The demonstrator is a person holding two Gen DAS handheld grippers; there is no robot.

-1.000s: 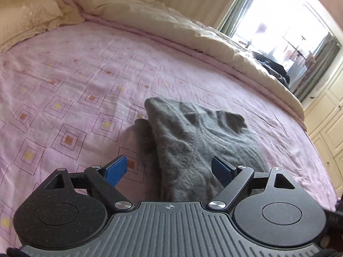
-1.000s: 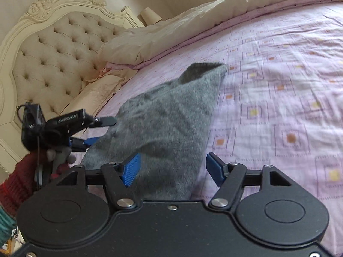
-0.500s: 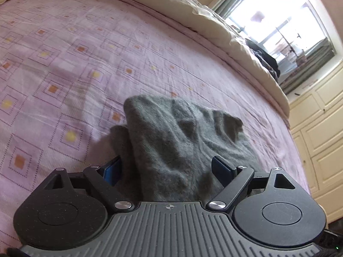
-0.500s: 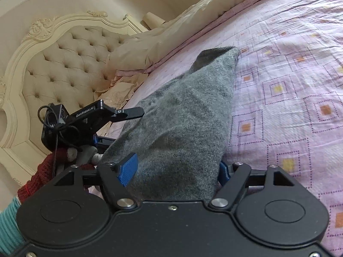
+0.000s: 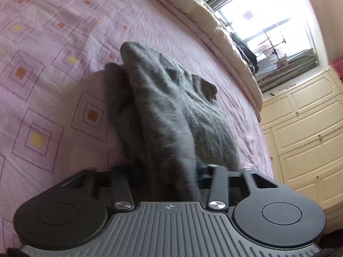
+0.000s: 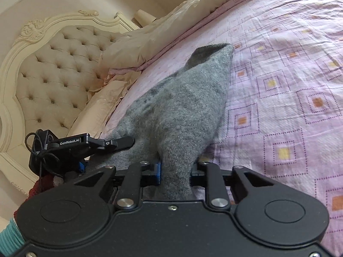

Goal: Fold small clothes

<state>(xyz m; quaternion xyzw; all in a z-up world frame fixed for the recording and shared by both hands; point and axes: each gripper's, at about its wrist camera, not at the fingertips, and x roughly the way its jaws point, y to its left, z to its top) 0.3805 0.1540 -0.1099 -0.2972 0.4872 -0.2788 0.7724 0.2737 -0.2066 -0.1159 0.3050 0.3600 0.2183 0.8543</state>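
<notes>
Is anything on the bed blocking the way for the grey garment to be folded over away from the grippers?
Nothing visible does. Both the left gripper and right gripper already pinch the grey garment, jaws having just closed on it; the pink bedsheet beyond it lies bare.

This is a bedroom in a home. A big bed [image 6: 289, 68] has a pink sheet, a tufted cream headboard [image 6: 55, 68] at nine o'clock, and cream cupboards [image 5: 304, 128] by a bright window [image 5: 270, 21].
</notes>
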